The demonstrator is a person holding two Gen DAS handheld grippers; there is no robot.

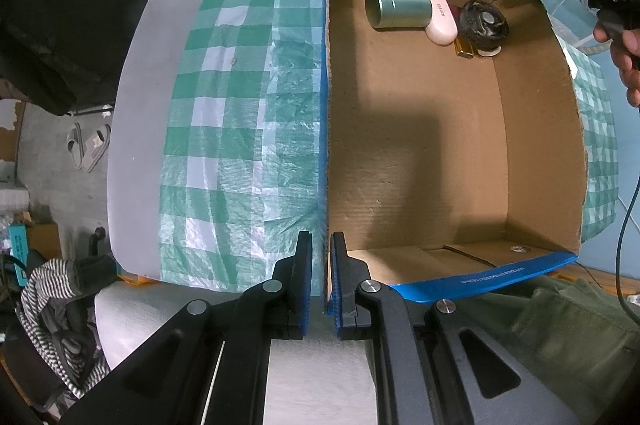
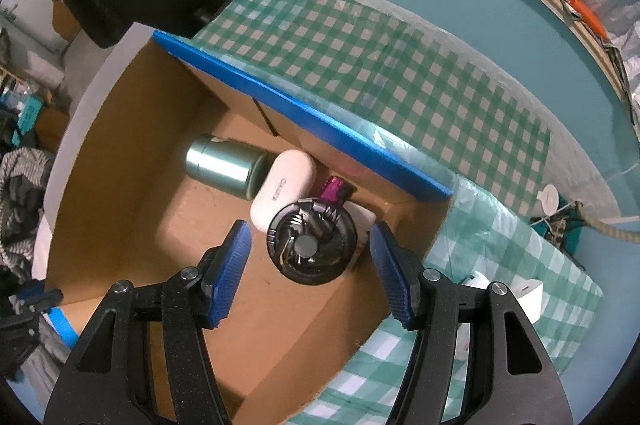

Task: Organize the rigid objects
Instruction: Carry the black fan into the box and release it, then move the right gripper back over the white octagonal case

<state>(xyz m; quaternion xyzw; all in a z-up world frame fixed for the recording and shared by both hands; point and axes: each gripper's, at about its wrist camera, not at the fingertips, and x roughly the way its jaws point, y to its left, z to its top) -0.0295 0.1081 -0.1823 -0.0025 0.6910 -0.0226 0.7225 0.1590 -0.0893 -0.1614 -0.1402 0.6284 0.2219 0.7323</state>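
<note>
1. Broadly, the worktop [image 1: 136, 129] is covered by a green checked cloth [image 1: 236, 129], on which a cardboard box [image 1: 536, 153] is set.
2. Clamped on the box's blue-edged wall is the left hand-held gripper [image 1: 322, 285].
3. Above a black fan [image 2: 312, 245], the right hand-held gripper [image 2: 310, 265] is held open.
4. Grouped in one box corner are a green canister [image 2: 224, 167], a white case [image 2: 282, 189] and the fan.
</note>
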